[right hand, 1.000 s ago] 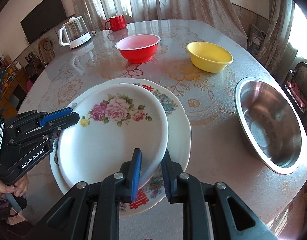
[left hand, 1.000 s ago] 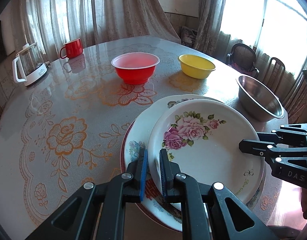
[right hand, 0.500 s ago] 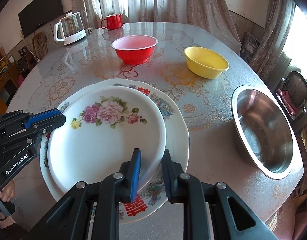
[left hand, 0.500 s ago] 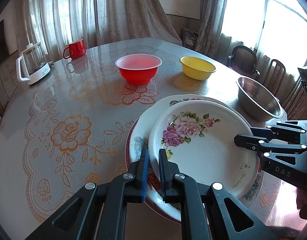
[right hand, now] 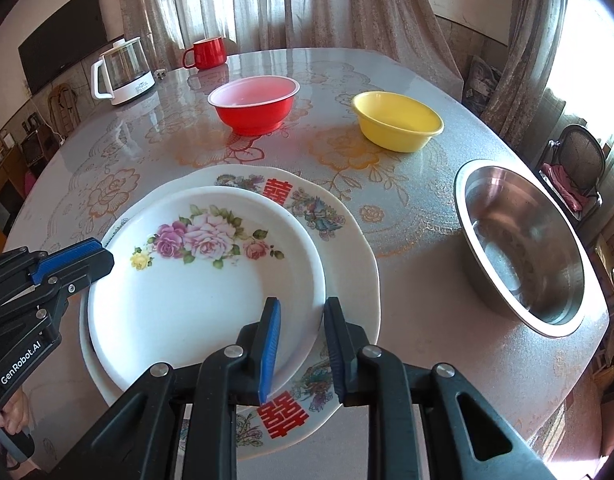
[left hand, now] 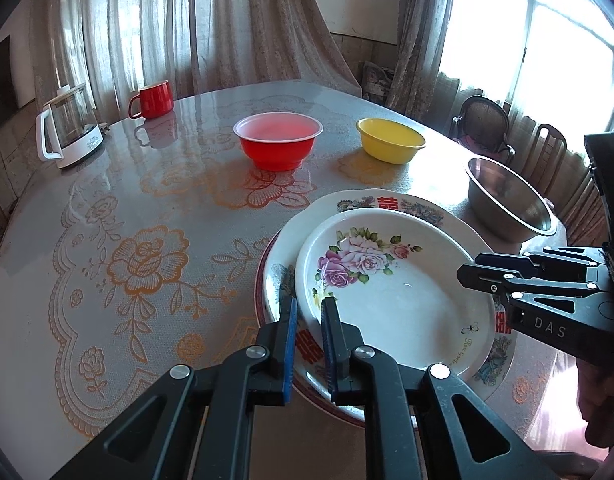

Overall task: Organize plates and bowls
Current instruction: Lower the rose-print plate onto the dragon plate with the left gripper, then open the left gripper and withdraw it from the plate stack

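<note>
A white plate with pink roses (left hand: 395, 292) (right hand: 203, 276) lies on top of a larger white plate with red characters (left hand: 387, 202) (right hand: 343, 240), which rests on more plates on the table. My left gripper (left hand: 308, 308) straddles the rose plate's near rim, jaws slightly apart. My right gripper (right hand: 301, 312) straddles the opposite rim, jaws a little apart and off the rim. Each gripper also shows in the other view, the right one (left hand: 479, 274) and the left one (right hand: 101, 256). A red bowl (left hand: 277, 145) (right hand: 253, 104), a yellow bowl (left hand: 390, 145) (right hand: 397, 120) and a steel bowl (left hand: 507, 200) (right hand: 523, 244) stand apart.
A red mug (left hand: 151, 99) (right hand: 206, 53) and a glass kettle (left hand: 69, 131) (right hand: 123, 71) stand at the table's far left. Chairs (left hand: 483, 120) stand beyond the right edge. The round table has a floral cover (left hand: 143, 256).
The rose plate has come down onto the stack. Both grippers have opened slightly and drawn back from the plate; the views have pulled up and away.
</note>
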Action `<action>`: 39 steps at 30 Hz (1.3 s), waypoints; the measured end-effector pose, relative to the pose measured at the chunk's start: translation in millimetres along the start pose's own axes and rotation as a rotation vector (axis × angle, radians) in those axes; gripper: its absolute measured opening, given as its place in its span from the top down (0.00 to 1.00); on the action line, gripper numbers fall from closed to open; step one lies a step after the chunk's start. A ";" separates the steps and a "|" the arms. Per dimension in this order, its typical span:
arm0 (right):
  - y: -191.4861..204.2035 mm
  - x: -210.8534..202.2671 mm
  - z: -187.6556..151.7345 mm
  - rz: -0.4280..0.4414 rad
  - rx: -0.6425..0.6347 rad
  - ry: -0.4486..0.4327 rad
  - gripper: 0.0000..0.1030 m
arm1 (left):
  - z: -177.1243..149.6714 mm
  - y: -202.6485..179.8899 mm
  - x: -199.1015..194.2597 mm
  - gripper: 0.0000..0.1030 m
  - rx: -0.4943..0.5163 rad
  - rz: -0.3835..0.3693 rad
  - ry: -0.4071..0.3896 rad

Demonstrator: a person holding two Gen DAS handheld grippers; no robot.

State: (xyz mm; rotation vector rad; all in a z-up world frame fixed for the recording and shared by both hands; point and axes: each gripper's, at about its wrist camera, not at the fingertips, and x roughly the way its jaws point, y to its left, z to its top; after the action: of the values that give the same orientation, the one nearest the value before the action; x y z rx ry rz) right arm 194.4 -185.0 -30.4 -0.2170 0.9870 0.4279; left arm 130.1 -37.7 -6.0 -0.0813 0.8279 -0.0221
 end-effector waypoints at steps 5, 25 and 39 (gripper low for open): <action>-5.9 -9.3 -7.3 0.026 0.051 -0.017 0.77 | -6.3 10.4 -4.6 0.86 -0.021 0.017 0.003; -47.2 -16.9 -33.9 0.113 0.374 -0.039 0.67 | -27.4 36.6 -13.6 0.73 -0.128 -0.064 0.031; -31.2 3.0 -35.6 0.157 0.405 0.026 0.55 | -33.6 58.3 -27.0 0.71 -0.114 -0.080 0.009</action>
State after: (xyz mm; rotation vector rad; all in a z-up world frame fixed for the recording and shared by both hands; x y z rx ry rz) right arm 182.7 -225.3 -52.5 0.2219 1.0981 0.3587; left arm 86.4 19.6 -13.5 -0.2215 0.8343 -0.0509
